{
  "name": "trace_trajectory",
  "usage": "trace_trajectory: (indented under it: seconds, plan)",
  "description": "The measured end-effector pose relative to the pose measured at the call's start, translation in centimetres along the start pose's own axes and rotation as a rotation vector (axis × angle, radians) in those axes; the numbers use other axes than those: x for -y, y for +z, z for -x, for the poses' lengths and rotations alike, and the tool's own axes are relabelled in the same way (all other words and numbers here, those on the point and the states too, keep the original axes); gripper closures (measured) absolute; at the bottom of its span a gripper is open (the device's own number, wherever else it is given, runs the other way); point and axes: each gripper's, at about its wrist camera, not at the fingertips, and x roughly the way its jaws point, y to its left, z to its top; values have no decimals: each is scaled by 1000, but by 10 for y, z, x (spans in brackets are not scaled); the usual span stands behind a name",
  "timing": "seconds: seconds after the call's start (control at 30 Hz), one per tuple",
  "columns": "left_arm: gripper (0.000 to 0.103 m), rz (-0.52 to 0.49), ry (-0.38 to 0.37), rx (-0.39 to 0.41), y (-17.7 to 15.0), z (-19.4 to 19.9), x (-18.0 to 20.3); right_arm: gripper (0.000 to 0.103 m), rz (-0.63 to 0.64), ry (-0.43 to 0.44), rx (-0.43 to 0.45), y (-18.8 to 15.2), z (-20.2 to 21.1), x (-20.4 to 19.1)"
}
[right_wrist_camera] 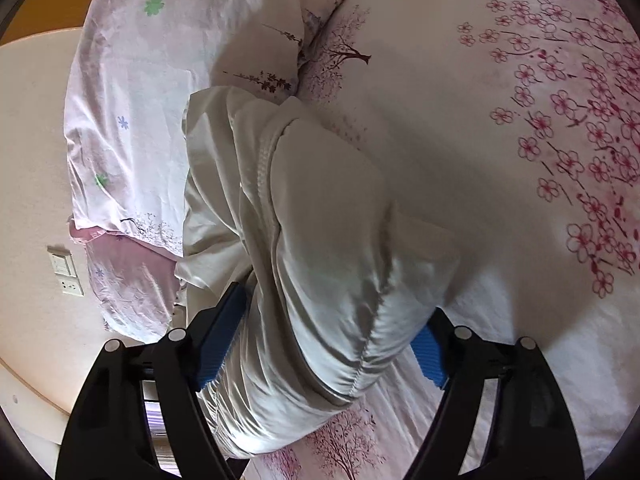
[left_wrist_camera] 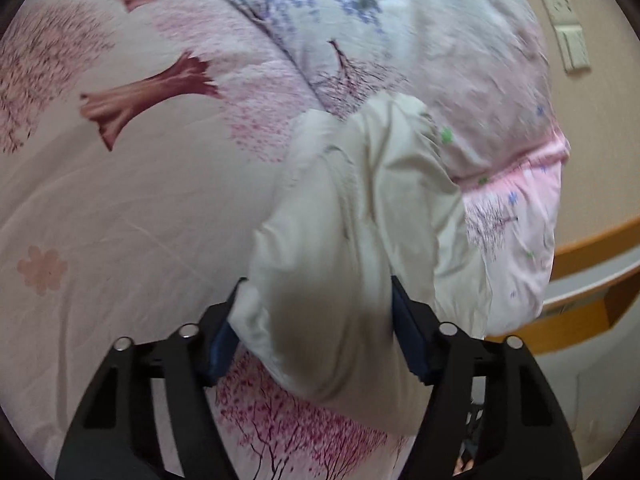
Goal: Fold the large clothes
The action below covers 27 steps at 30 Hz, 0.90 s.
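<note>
A cream-white padded garment [left_wrist_camera: 340, 240] lies bunched on a bed with a pink blossom-print cover [left_wrist_camera: 120, 208]. In the left wrist view, my left gripper [left_wrist_camera: 316, 320] has its blue pads [left_wrist_camera: 408, 332] spread wide around a thick fold of the garment, which fills the gap between them. In the right wrist view, my right gripper [right_wrist_camera: 332, 332] stands the same way, blue pads [right_wrist_camera: 220, 340] on either side of the garment [right_wrist_camera: 320, 248] near its gathered elastic hem. Whether the pads press the cloth is not clear.
A floral pillow or quilt [left_wrist_camera: 460, 60] lies beyond the garment, also shown in the right wrist view [right_wrist_camera: 132, 120]. A beige wall with a switch and socket [right_wrist_camera: 66, 274] and a wooden headboard edge [left_wrist_camera: 592, 248] border the bed.
</note>
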Motion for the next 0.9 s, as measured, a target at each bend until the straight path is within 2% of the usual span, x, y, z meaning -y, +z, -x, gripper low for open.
trace_trajectory:
  seconds: [0.03, 0.07, 0.13, 0.23, 0.37, 0.53, 0.77, 0.9]
  plan:
    - [49, 6, -3, 3, 1, 0, -2, 44, 12, -8, 5, -1, -1, -1]
    - [53, 8, -8, 12, 2, 0, -2, 49, 22, -2, 11, -2, -2, -1]
    - [68, -8, -17, 24, 3, 2, 1, 66, 55, 17, 30, -5, 2, -6]
    - [77, -66, -35, 51, 6, 13, 13, 74, 107, 35, 50, -13, 12, -19]
    - [80, -87, -69, 81, 7, 38, 15, 76, 169, 62, 47, -28, 24, -33]
    - [80, -81, -73, 105, -5, 87, -4, 76, 249, 81, -6, -61, 40, -40]
    - [79, -59, -26, 155, -39, 161, -44, 76, 337, 83, -95, -121, 53, -25]
    - [77, -56, -3, 168, -55, 186, -57, 75, 362, 55, -98, -149, 67, -13]
